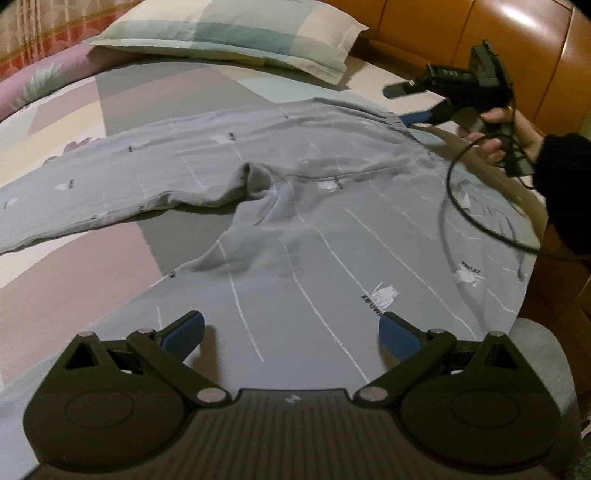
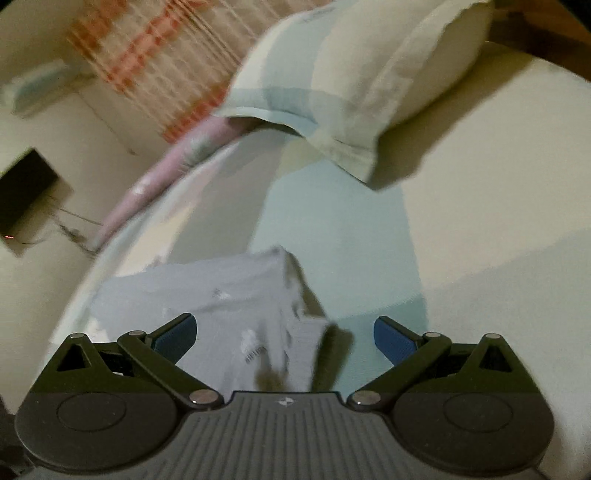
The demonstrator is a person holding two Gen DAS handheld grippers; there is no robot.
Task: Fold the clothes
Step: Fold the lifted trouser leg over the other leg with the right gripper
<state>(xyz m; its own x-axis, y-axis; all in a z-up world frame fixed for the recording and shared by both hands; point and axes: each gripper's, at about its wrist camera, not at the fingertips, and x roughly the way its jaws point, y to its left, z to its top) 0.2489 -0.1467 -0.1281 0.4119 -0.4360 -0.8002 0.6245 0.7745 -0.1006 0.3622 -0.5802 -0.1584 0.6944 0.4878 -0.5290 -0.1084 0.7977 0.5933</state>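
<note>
Two grippers, both spread wide and holding nothing: your left gripper (image 1: 291,332) hovers over the near leg of the grey trousers (image 1: 295,206), which lie flat on the bed (image 1: 74,122) below the pillow (image 1: 236,33); your right gripper (image 2: 284,336) sits above their edge.

a bed (image 1: 122,92) fills the scene, its sheet printed in pale blocks of pink, grey, cream and mint. a patchwork pillow (image 1: 236,33) lies at its far end. glossy orange-brown wooden panels (image 1: 461,29) stand behind it. a red-patterned curtain (image 2: 155,62) hangs beyond; the light is dim and warm.
</note>
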